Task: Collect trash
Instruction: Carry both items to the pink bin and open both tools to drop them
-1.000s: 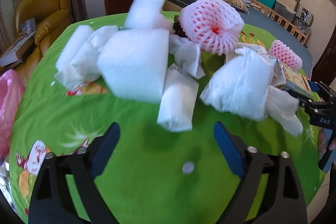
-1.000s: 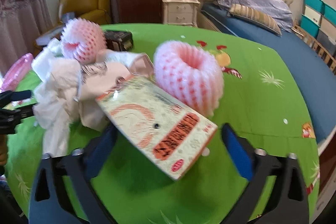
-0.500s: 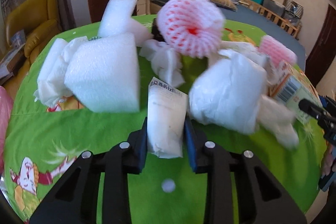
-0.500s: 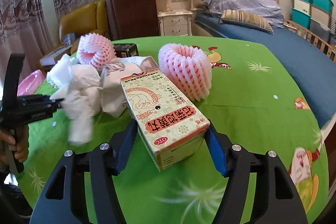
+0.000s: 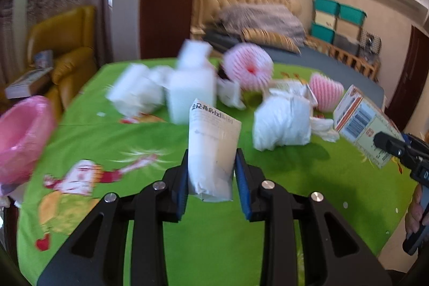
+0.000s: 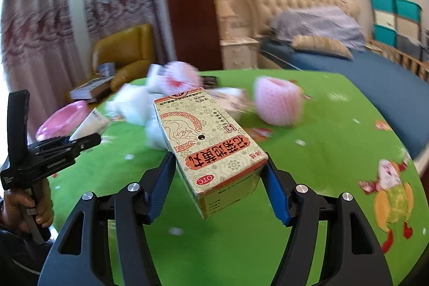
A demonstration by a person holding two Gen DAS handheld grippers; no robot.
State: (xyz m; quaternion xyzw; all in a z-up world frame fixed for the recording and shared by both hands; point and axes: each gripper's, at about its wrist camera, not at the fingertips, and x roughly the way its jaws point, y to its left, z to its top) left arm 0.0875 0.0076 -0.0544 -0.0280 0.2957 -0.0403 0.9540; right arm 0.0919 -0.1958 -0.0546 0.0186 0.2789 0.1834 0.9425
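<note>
My left gripper (image 5: 211,178) is shut on a white paper packet (image 5: 211,149) and holds it above the green tablecloth (image 5: 268,205). My right gripper (image 6: 218,178) is shut on a printed medicine box (image 6: 211,149), lifted off the table; this box also shows in the left wrist view (image 5: 362,125). Left on the table are white foam pieces (image 5: 190,95), a crumpled white wrapper (image 5: 281,122) and two pink foam fruit nets (image 5: 249,66) (image 6: 278,101). The left gripper and its packet show in the right wrist view (image 6: 88,136).
A pink-lined bin (image 5: 21,136) stands at the table's left edge, also in the right wrist view (image 6: 61,119). A yellow armchair (image 5: 67,52) is behind it. A bed (image 6: 348,66) lies beyond the table's far right side.
Both grippers shut on their items, the left on the packet and the right on the box, and lifted them off the table. Both views have pulled back and up.
</note>
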